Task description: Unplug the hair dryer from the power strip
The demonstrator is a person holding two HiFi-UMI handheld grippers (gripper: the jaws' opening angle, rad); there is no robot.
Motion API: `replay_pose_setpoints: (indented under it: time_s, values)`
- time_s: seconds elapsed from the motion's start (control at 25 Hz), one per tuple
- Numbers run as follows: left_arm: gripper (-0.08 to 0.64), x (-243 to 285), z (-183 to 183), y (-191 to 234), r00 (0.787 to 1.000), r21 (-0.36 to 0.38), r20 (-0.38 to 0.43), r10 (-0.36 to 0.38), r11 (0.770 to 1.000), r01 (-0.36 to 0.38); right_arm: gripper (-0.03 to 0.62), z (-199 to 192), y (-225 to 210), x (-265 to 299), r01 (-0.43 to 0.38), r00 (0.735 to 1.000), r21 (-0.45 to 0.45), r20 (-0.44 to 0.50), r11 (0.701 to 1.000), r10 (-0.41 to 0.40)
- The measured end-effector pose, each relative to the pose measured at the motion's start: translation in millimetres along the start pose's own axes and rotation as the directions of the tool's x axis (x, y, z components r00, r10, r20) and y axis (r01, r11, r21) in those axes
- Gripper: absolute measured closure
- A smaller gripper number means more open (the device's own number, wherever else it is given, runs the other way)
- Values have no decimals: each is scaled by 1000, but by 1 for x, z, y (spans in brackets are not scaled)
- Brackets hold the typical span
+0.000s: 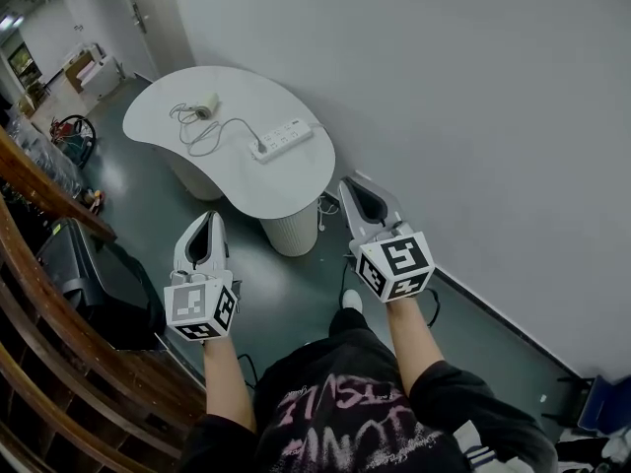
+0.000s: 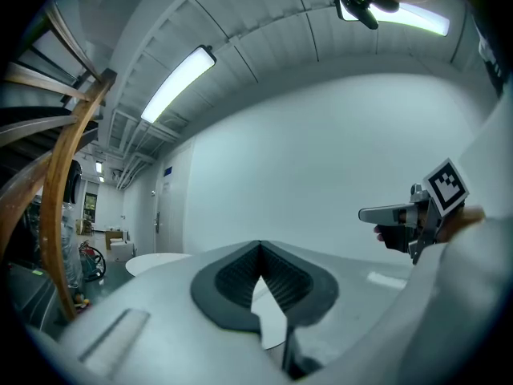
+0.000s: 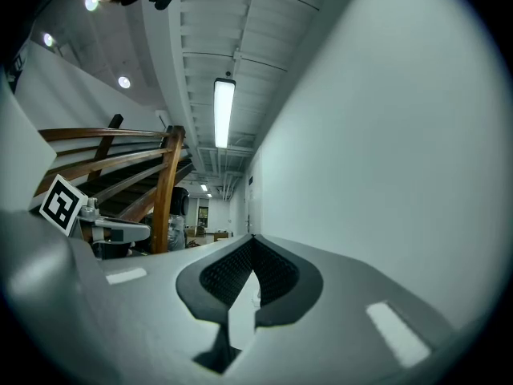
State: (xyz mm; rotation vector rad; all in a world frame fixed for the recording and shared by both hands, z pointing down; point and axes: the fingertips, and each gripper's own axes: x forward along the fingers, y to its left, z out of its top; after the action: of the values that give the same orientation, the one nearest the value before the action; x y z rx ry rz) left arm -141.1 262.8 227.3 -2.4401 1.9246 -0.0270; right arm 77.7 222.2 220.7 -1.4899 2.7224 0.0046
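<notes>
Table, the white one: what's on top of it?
A white power strip with a plug at one end, and a cord looping to the small hair dryer. The tabletop covers what's underneath; only its ribbed base shows.

table point(image 1: 246, 180): 1 | power strip point(image 1: 283, 139): 1 | hair dryer point(image 1: 205, 105): 1 | grippers point(image 1: 211, 218) point(image 1: 350, 184): 2

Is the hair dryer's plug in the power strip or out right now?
In: the plug sits in the left end of the power strip, its cord looping back to the hair dryer on the table.
</notes>
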Motion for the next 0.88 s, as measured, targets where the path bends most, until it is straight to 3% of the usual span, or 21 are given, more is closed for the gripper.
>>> replay_pose_setpoints:
  time_s: [0.28, 0.52, 0.88]
  values:
    - [558, 0, 0, 3, 1000, 1, 2, -10, 1000, 10, 575, -2, 7, 4, -28, 1000, 37, 6, 999, 28]
    - [558, 6, -6, 7, 1000, 3, 7, -7, 1000, 7, 574, -5, 6, 14, -28, 1000, 13, 9, 1000, 28]
    - [558, 39, -11, 11, 1000, 23, -15, -19, 1000, 19, 574, -13, -10, 44, -37, 999, 45, 11, 998, 36]
